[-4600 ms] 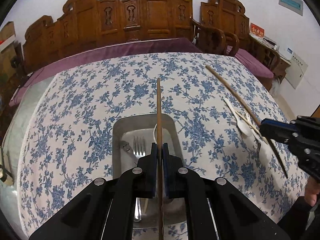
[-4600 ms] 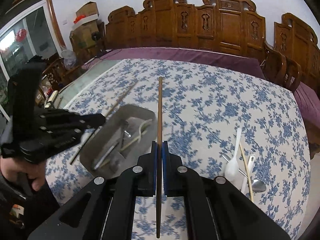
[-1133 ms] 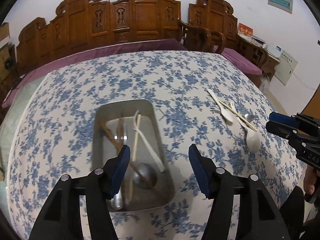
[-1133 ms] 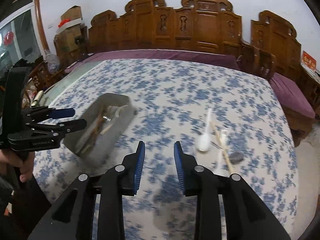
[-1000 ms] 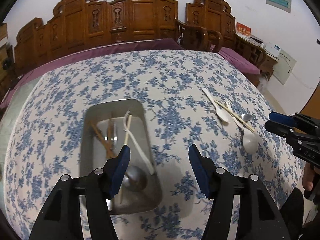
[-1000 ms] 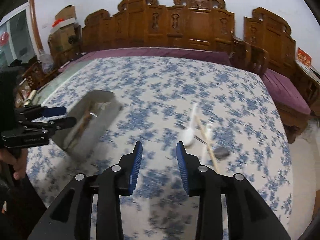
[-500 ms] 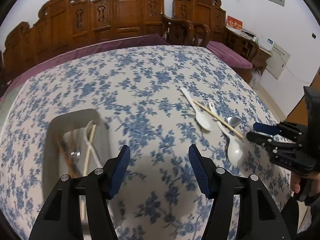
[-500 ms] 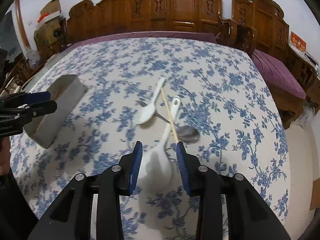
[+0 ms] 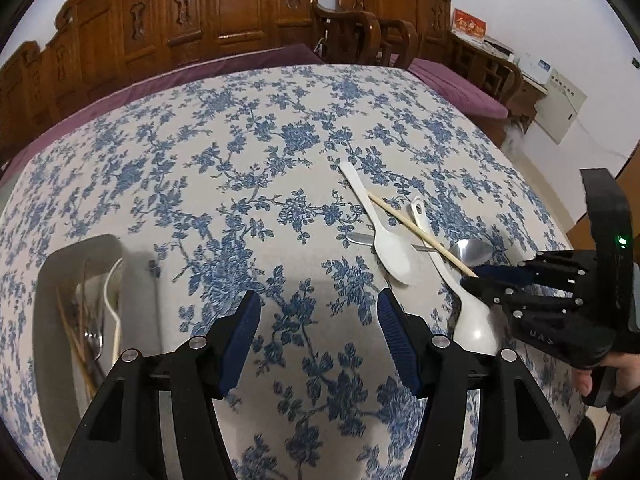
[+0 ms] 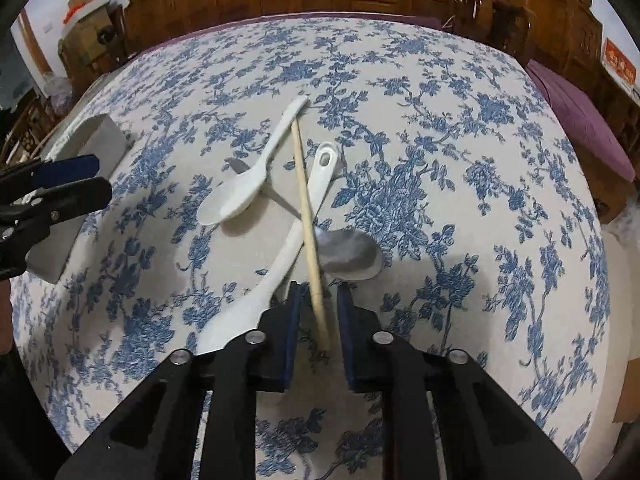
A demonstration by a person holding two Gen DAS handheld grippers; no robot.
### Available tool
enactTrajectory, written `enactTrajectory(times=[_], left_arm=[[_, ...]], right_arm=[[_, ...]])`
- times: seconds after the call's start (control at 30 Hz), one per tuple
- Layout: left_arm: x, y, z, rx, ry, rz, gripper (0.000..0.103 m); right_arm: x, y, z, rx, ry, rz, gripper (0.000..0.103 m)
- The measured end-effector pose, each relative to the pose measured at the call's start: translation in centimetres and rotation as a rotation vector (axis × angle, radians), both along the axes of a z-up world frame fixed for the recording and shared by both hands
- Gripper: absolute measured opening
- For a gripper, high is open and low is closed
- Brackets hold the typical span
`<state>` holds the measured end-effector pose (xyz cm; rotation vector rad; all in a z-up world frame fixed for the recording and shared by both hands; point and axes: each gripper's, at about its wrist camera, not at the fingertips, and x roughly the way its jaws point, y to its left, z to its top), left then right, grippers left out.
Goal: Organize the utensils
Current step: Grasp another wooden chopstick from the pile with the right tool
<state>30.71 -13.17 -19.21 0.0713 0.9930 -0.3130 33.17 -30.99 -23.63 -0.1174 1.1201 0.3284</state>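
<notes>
My right gripper (image 10: 317, 304) is low over the tablecloth (image 10: 440, 140), jaws partly open and straddling the near end of the wooden chopstick (image 10: 306, 216). The stick sits in the gap between the pads, not clamped; can't tell if either pad touches it. It runs up the frame centre, lying across the metal spoon (image 10: 348, 254) and the larger white spoon (image 10: 288, 248). That spoon's bowl is hidden behind my left finger at lower centre. The smaller white spoon (image 10: 244, 188) lies just upper left of them, covering most of the metal spoon's handle.

My left gripper (image 9: 318, 320) is wide open, holding nothing, above bare cloth at bottom centre of the left view. The metal tray (image 9: 48, 272) sits at the left edge, cut off by the frame. It holds utensils; I make out chopsticks (image 9: 74, 336) and something white, rest unclear.
</notes>
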Motion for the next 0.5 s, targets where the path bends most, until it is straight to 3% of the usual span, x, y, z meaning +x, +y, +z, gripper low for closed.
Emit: enactTrajectory(times=[0.17,0.5], left_arm=[[1.4,-1.3,-0.5,-0.022,0.028,0.01,0.058],[4.1,-3.7,-2.5,-0.058,0.097,0.046,0.058]], right_arm=[[0.2,0.2,0.0,-0.033,0.008,0.026,0.006],[-1.3,-1.1,3.0,-0.006,-0.075,0.02,0.006]])
